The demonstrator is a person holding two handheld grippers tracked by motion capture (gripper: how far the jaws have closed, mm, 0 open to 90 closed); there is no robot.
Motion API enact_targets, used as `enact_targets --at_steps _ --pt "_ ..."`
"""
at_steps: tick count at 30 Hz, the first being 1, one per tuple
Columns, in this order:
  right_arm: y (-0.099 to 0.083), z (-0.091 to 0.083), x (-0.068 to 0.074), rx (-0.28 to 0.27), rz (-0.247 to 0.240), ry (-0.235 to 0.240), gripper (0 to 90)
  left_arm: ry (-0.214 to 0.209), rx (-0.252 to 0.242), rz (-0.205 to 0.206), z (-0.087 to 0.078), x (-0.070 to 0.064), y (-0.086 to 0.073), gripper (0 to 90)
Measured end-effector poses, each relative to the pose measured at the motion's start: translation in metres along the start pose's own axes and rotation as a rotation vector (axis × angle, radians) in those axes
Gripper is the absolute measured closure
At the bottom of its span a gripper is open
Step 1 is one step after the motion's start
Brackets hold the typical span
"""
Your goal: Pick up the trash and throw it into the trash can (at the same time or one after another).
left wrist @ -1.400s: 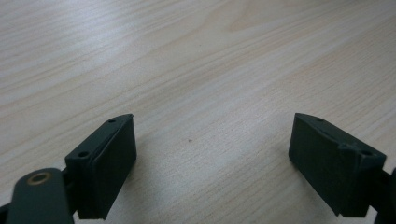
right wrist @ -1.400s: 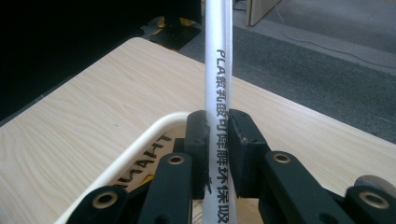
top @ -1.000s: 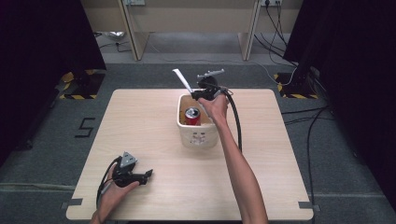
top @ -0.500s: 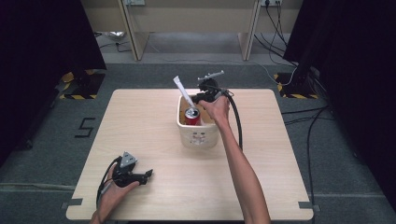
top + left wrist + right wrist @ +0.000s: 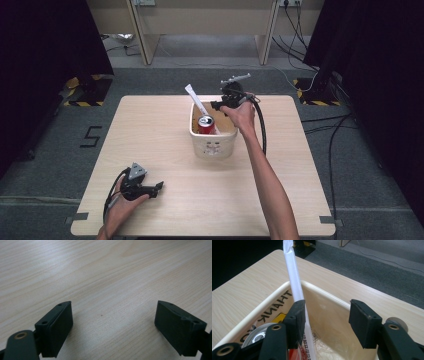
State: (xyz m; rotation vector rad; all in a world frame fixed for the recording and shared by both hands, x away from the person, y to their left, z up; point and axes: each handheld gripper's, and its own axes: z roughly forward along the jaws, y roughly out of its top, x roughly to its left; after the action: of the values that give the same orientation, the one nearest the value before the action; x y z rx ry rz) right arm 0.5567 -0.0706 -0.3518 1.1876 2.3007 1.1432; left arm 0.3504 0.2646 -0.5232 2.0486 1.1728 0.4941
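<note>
The right claw (image 5: 325, 325) now stands wide apart over the far rim of the cream plastic bin (image 5: 212, 142), its left pad just touching the long white paper-wrapped stick (image 5: 295, 290) without pinching it. A second ago that stick was tipped more to the left; it has since come more upright and leans against the bin's far wall, its lower end down beside the red soda can (image 5: 206, 124). I judge the stick has been let go, so the drop into the bin looks done. The left claw (image 5: 113, 327), also wide and empty, rests on the pale wooden surface (image 5: 165, 145) near the front edge.
</note>
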Motion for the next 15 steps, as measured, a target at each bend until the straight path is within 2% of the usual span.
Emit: enact_targets --at_steps 11,15 --pt "-0.012 -0.02 -0.013 -0.029 0.034 -0.043 28.8 0.0 0.0 0.0 0.0 0.0 0.0 14.2" --pt "-0.016 -0.028 -0.017 -0.032 0.039 -0.049 27.9 0.0 -0.001 -0.002 0.0 0.0 0.0 14.2"
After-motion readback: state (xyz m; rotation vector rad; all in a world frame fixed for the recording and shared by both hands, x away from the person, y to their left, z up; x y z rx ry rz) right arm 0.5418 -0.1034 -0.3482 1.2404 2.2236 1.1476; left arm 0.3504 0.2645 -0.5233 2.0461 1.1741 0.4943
